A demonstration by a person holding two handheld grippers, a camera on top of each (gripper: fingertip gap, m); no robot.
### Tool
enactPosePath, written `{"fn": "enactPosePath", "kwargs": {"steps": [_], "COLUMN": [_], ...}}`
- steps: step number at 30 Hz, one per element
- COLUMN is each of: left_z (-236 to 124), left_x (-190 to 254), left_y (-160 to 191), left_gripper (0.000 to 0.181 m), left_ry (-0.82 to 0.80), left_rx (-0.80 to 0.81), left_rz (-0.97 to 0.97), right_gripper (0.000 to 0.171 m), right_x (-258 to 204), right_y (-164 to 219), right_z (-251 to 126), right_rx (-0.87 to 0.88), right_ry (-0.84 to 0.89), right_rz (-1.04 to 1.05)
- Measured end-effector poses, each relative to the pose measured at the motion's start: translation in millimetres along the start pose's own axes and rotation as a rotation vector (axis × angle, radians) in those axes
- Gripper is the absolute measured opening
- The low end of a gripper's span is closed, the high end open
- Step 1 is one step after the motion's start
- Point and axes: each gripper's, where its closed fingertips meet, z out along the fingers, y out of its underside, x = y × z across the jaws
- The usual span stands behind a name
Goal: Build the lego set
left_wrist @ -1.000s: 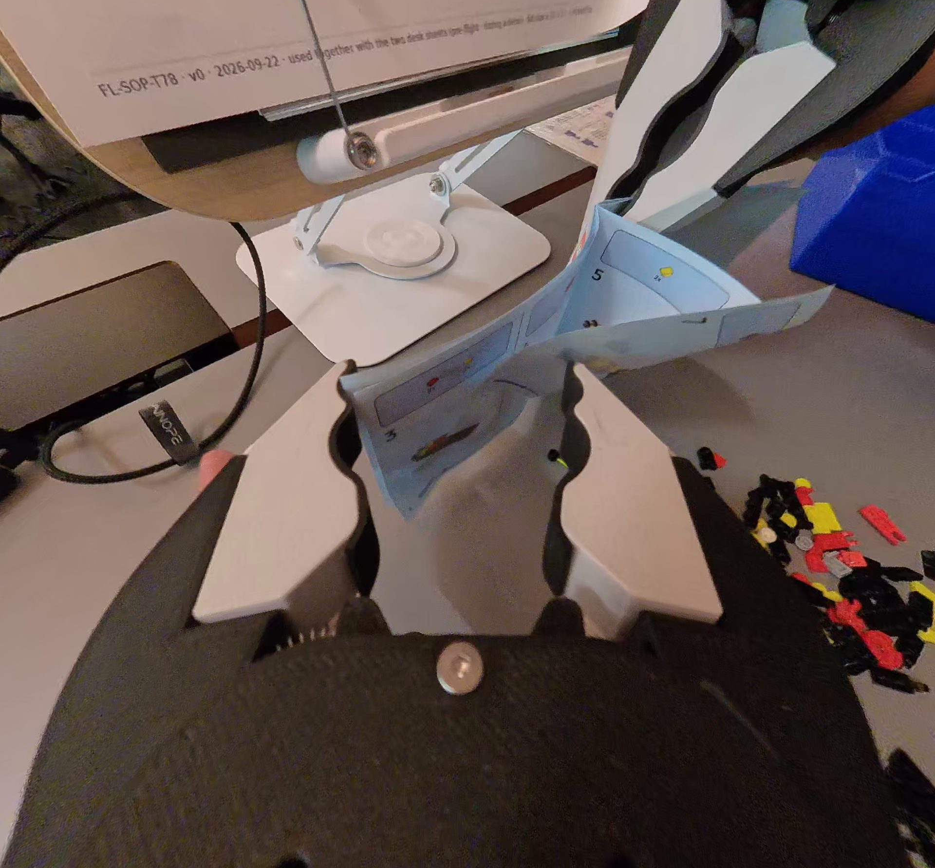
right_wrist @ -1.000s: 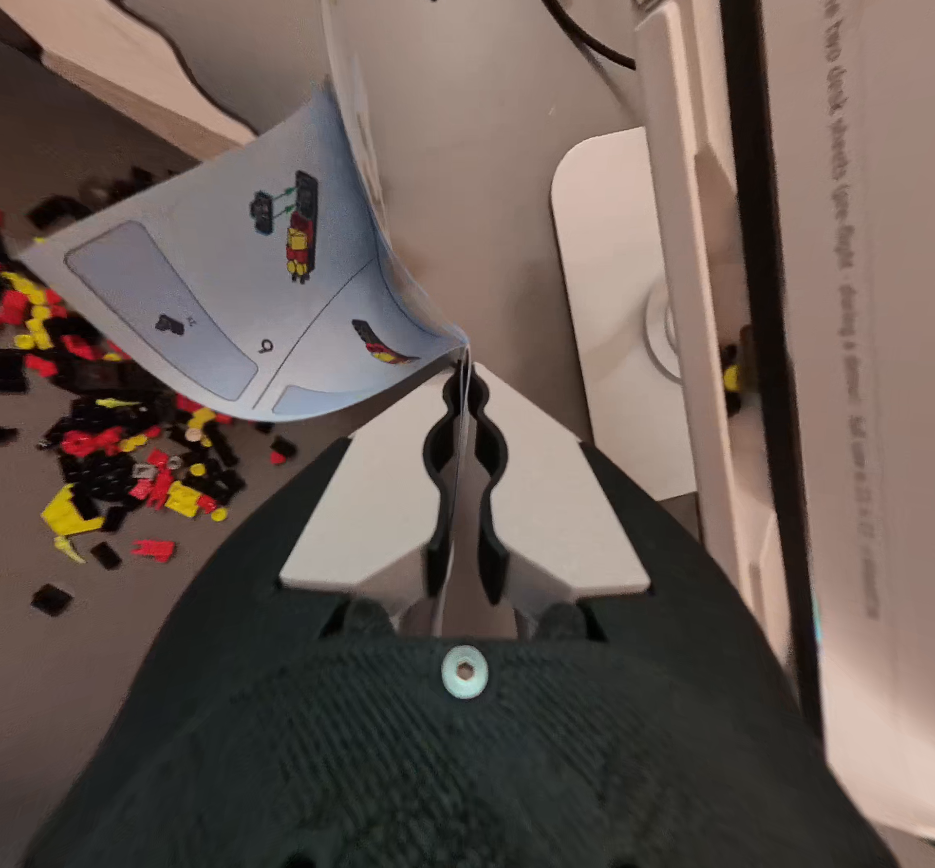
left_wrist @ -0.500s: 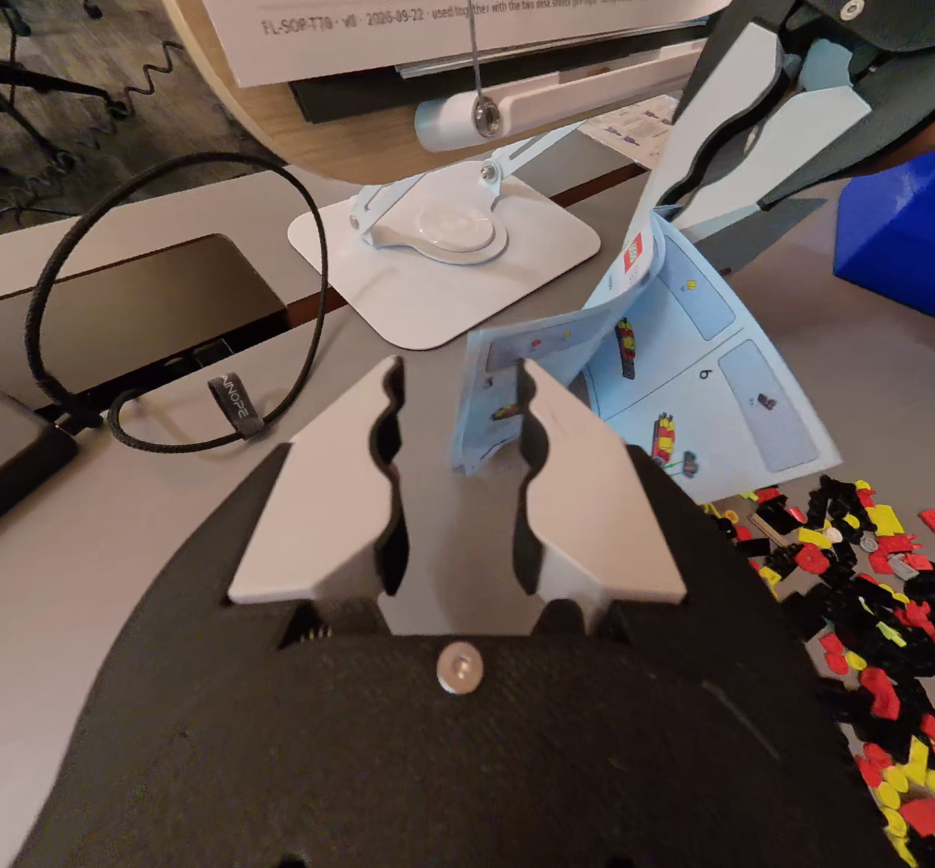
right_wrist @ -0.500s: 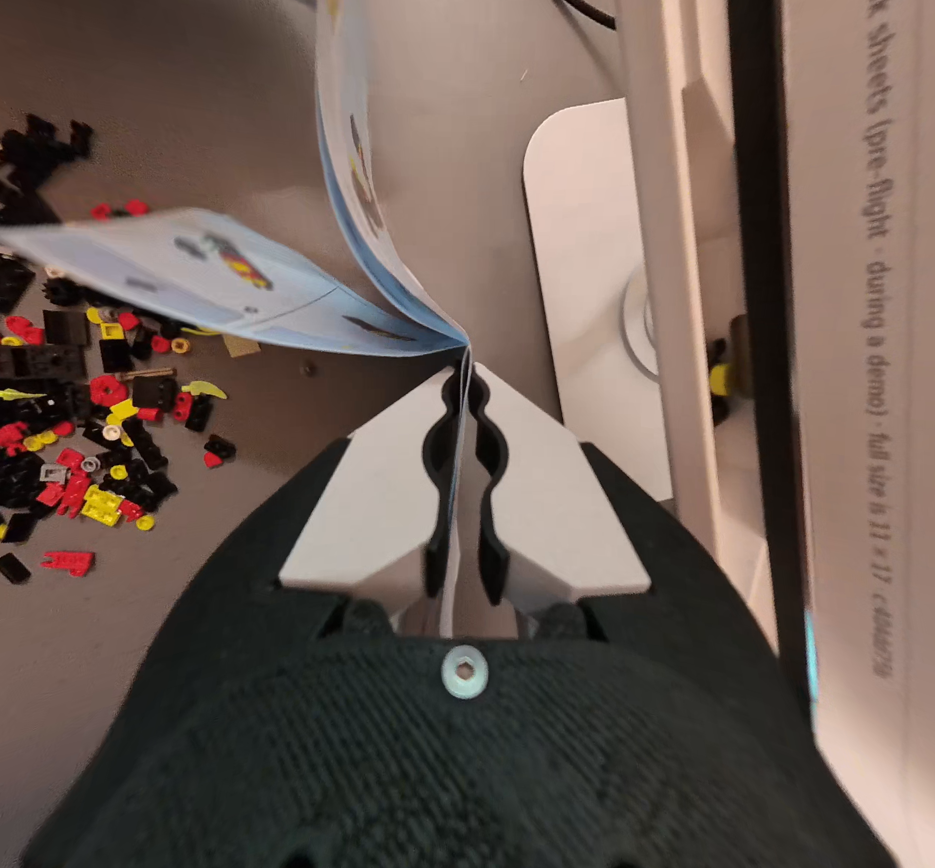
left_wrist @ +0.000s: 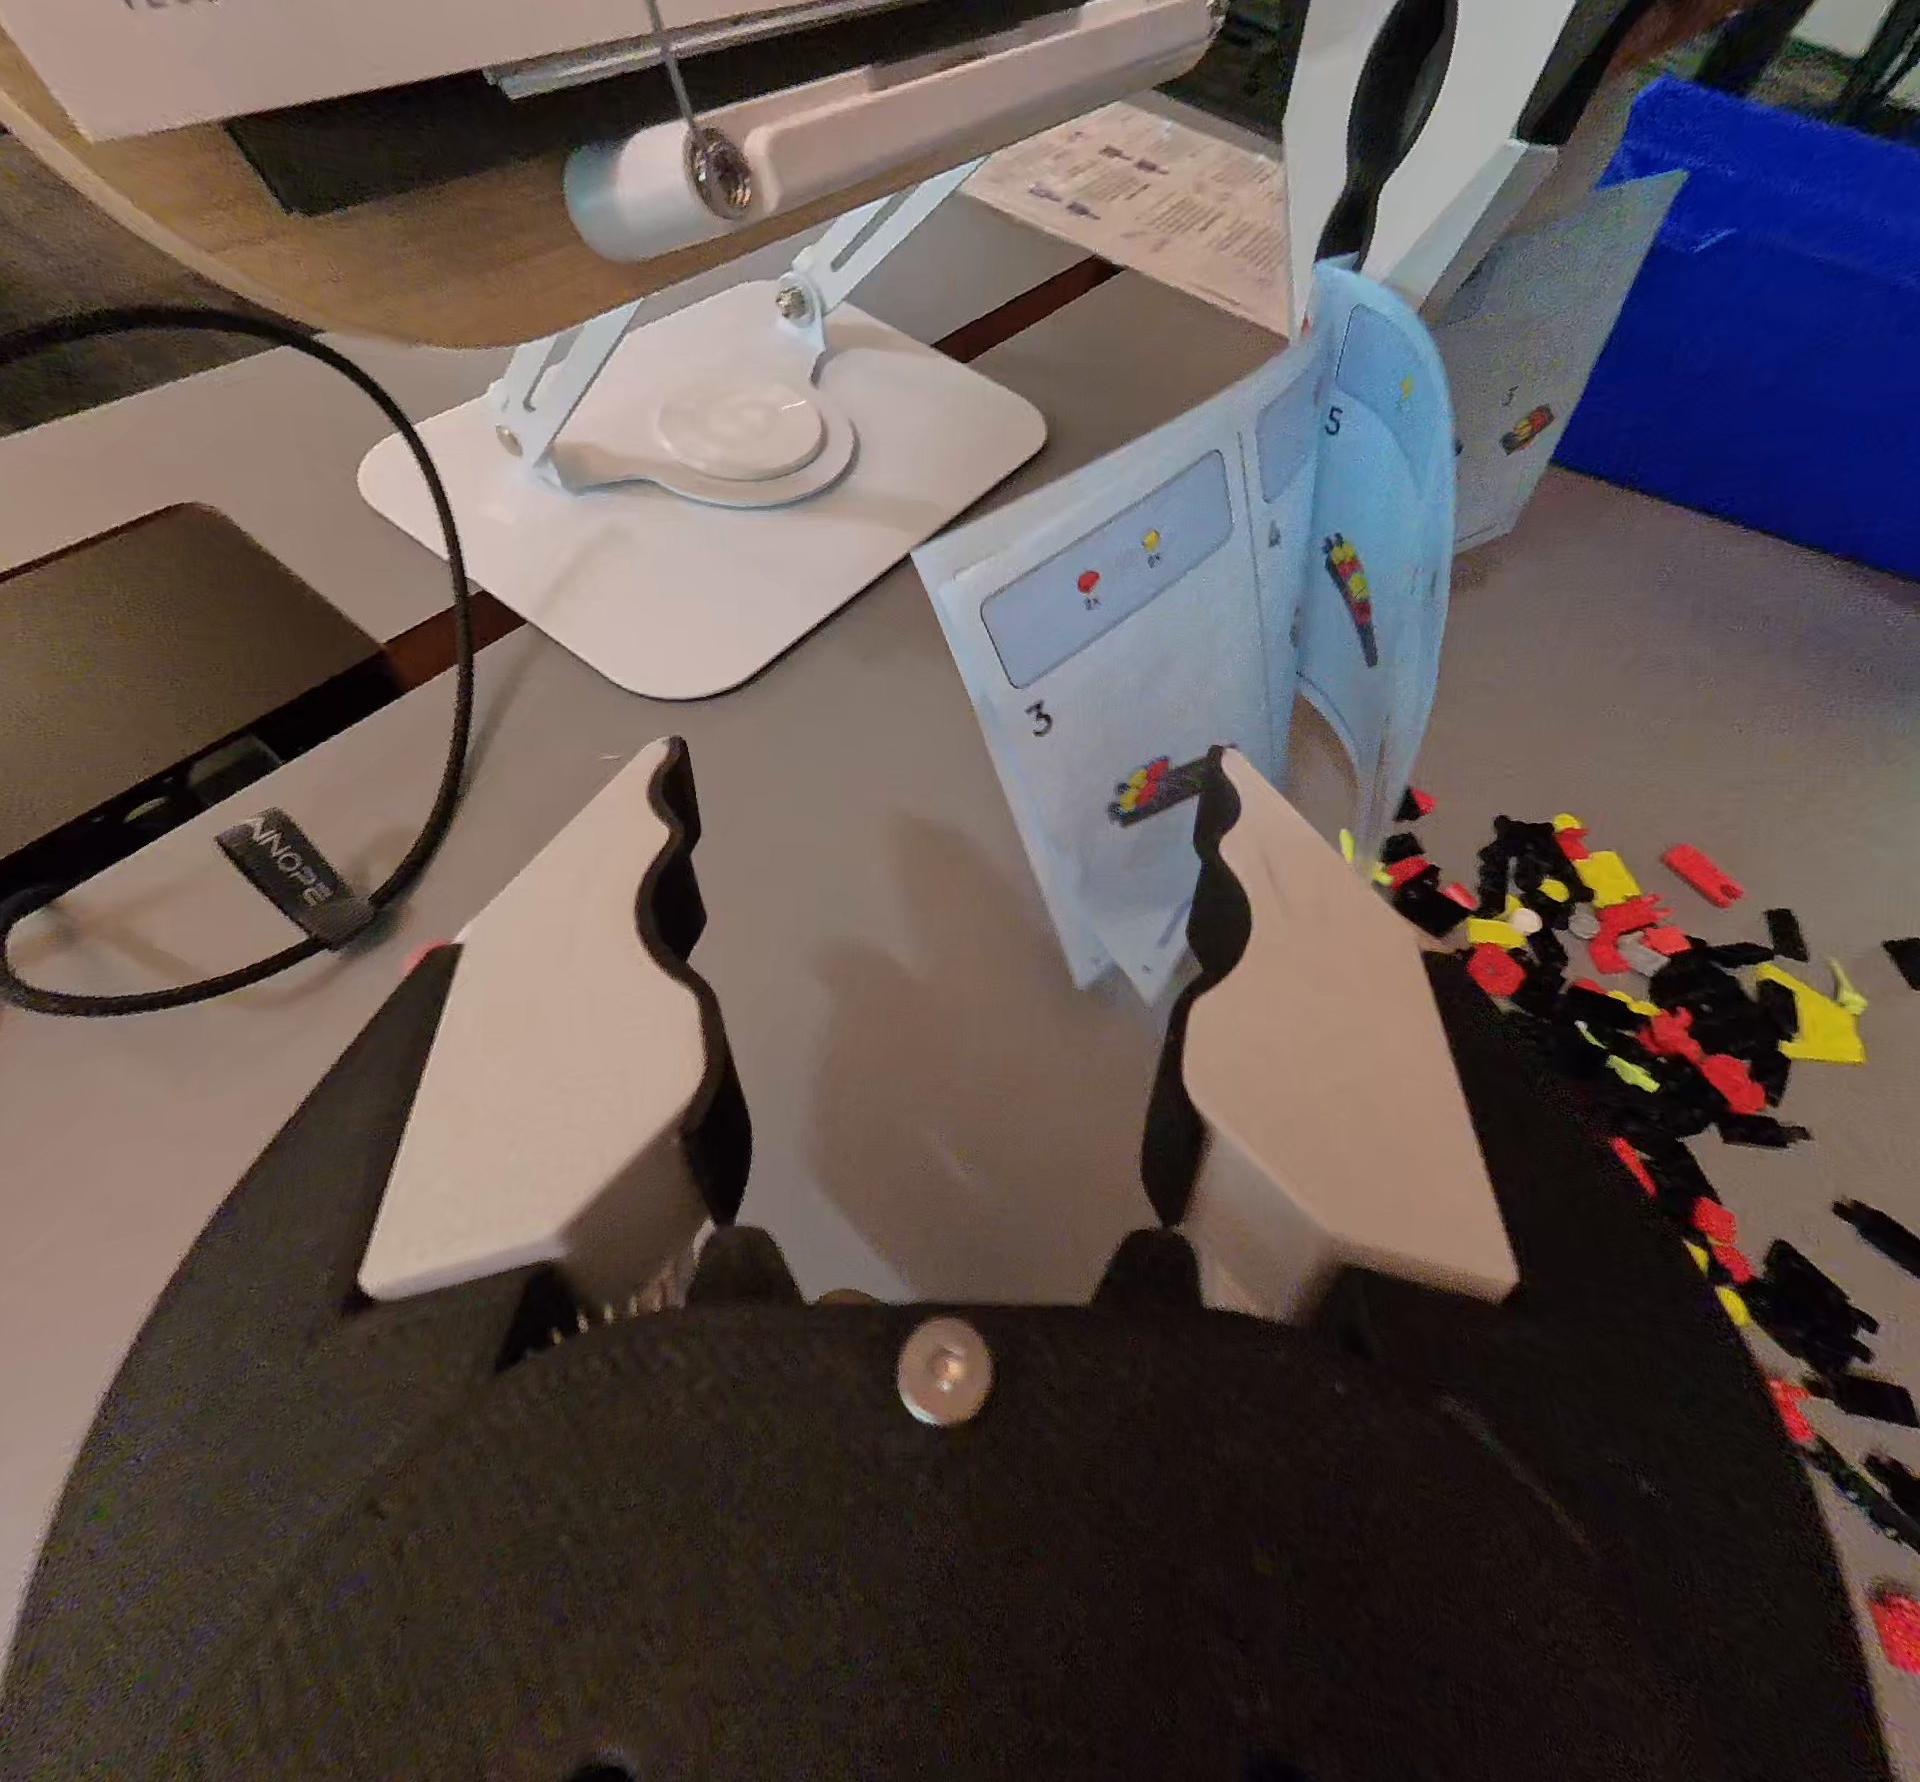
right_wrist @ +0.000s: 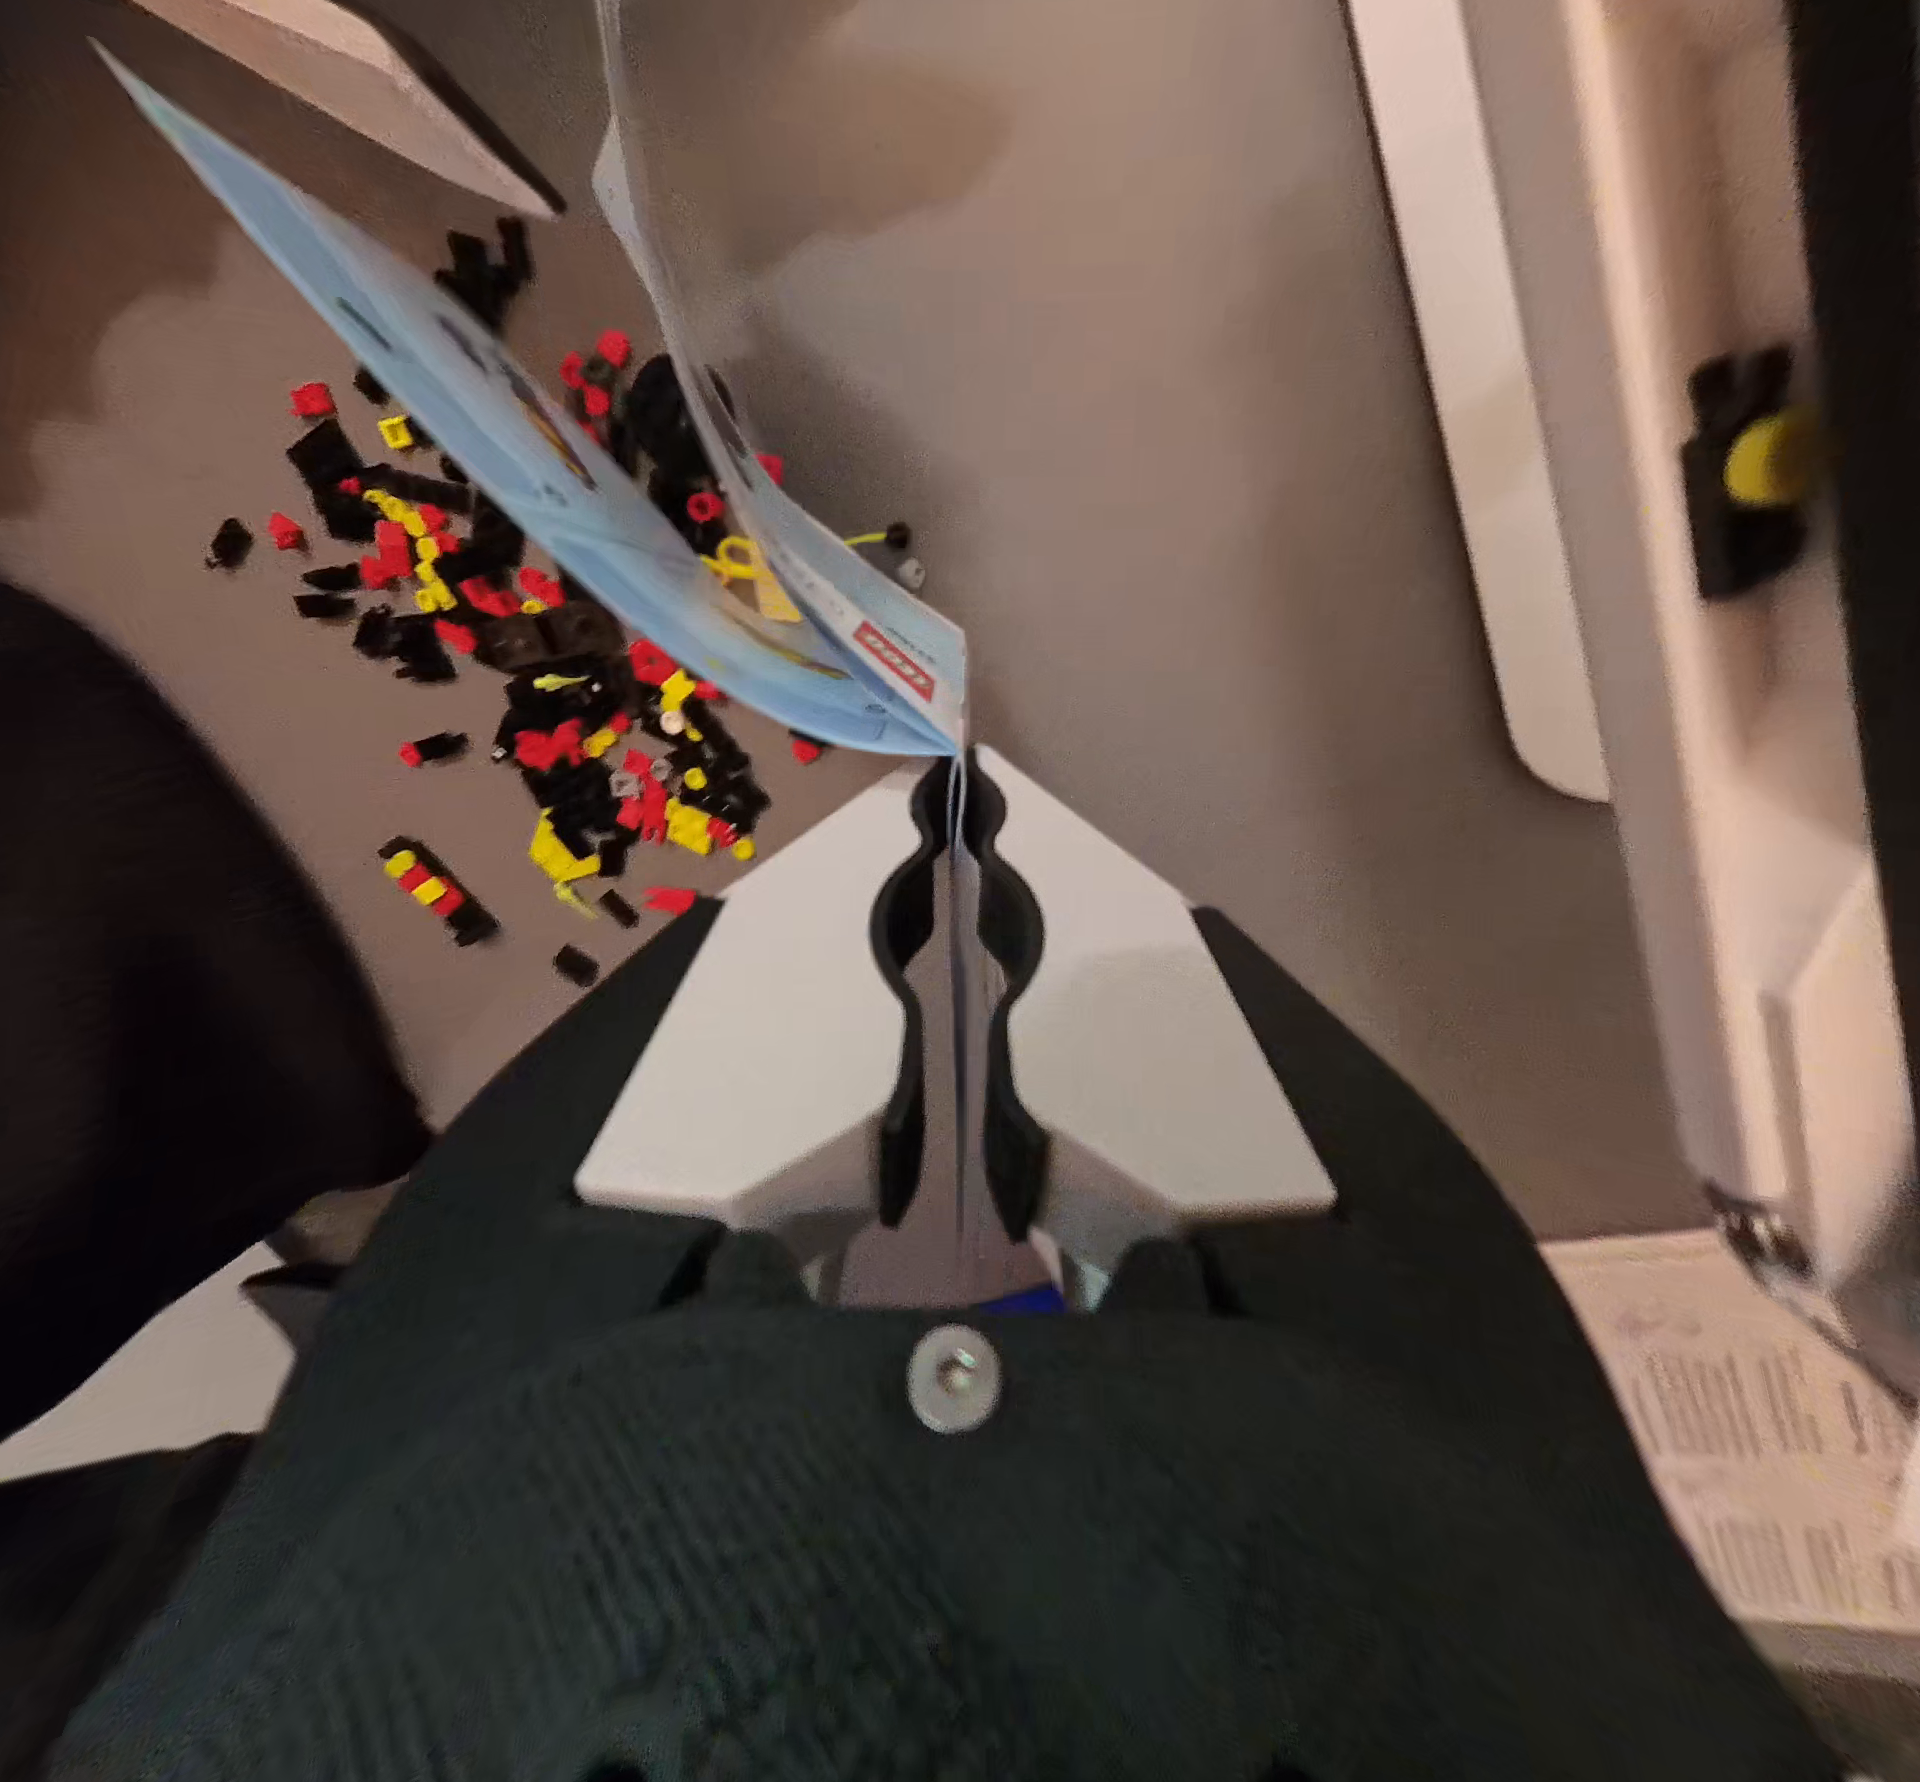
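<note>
One pale-blue instruction booklet point(left_wrist: 1195, 652) hangs open above the grey desk point(left_wrist: 883, 901), pinched at its corner between the pressed-together fingers of the right gripper point(right_wrist: 961, 766). The left gripper point(left_wrist: 940, 766), jaws spread and empty, sits just left of the pages. One scattered pile of black, red and yellow lego pieces point(left_wrist: 1621, 984) lies to its right; one white stand base point(left_wrist: 623, 579) ahead.
</note>
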Motion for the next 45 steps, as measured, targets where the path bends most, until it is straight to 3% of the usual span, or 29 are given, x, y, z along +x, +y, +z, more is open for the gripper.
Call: {"fn": "enactPosePath", "kwargs": {"steps": [1, 6, 13, 17, 20, 23, 27, 31, 33, 39, 45], "left_z": [0, -6, -39, -41, -26, -7, 8, 7, 0, -34, -61], "left_x": [3, 14, 20, 62, 92, 97, 73, 79, 70, 50, 150], "left_y": [-1, -12, -51, -68, -72, -67, -44, -32, -35, -69, -112], "left_gripper": [0.095, 0.095, 0.092, 0.099, 0.109, 0.111, 0.098, 0.093, 0.085, 0.069, 0.057], "left_ry": [0.014, 0.054, 0.095, 0.196, 0.166, 0.044, -0.132, -0.027, -0.065, -0.262, -0.126], "left_rx": [0.004, 0.055, 0.215, 0.208, 0.173, 0.097, -0.032, -0.032, -0.032, 0.070, 0.240], "left_rz": [0.001, 0.051, 0.033, 0.093, 0.223, 0.340, 0.453, 0.404, 0.423, 0.354, 0.366], "right_gripper": [0.000, 0.000, 0.000, 0.000, 0.000, 0.000, 0.000, 0.000, 0.000, 0.000, 0.000], "right_x": [-4, -18, -9, -13, -17, -31, -59, -84, -95, -103, -77], "right_y": [1, 4, 19, 7, 0, -6, -9, 3, 13, 20, 17], "right_z": [-5, -17, -10, -11, -12, -11, -12, -11, -10, -11, -30], "right_rx": [-0.007, -0.017, -0.080, -0.038, -0.039, -0.034, -0.021, -0.057, -0.063, 0.123, 0.530], "right_ry": [-0.008, -0.055, 0.010, 0.045, 0.094, 0.101, 0.067, 0.051, 0.032, -0.061, -0.111], "right_rz": [0.015, 0.084, 0.147, 0.153, 0.142, 0.101, -0.013, -0.228, -0.308, -0.103, 0.214]}}
